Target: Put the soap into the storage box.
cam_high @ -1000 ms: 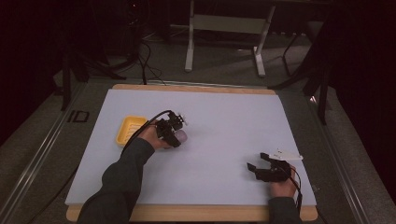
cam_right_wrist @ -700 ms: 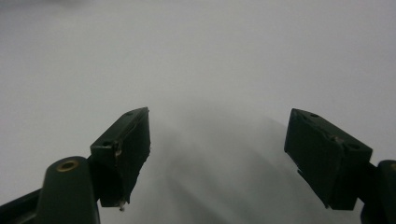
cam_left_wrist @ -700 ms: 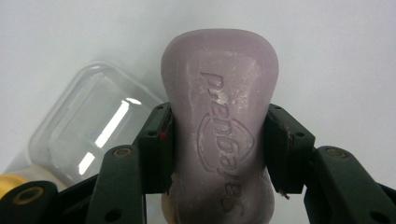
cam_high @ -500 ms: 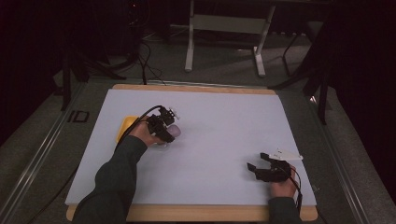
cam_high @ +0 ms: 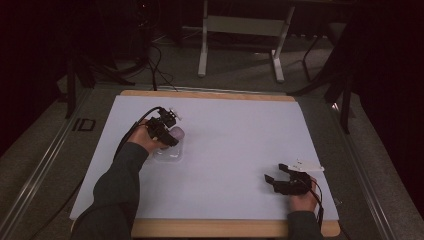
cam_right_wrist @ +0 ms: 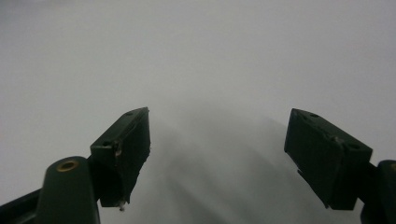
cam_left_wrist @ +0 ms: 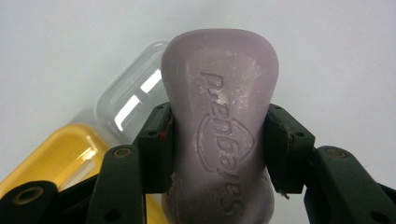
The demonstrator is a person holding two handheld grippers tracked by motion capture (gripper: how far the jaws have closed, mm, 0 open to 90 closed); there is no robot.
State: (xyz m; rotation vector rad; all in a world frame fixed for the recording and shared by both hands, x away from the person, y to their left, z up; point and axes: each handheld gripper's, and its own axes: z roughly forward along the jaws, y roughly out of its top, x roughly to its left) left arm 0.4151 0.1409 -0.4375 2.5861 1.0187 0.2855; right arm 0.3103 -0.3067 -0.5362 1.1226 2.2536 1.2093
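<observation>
Resting at 5 o'clock on the table (cam_high: 235,150), the right gripper (cam_high: 280,176) has its fingers apart, empty. Toward 10 o'clock, the left gripper (cam_left_wrist: 219,140) clamps a soap (cam_left_wrist: 219,116) above the clear lid (cam_left_wrist: 128,95) and yellow dish (cam_left_wrist: 60,154). Soap is slick; a loose squeeze could drop it.

Soap bar and dishes only partly seen

The soap bar (cam_left_wrist: 219,130) ran off the bottom edge; the jaws covered its flanks; it hid part of the clear lid (cam_left_wrist: 128,95); the yellow tray (cam_left_wrist: 65,156) was cut off at the left.
</observation>
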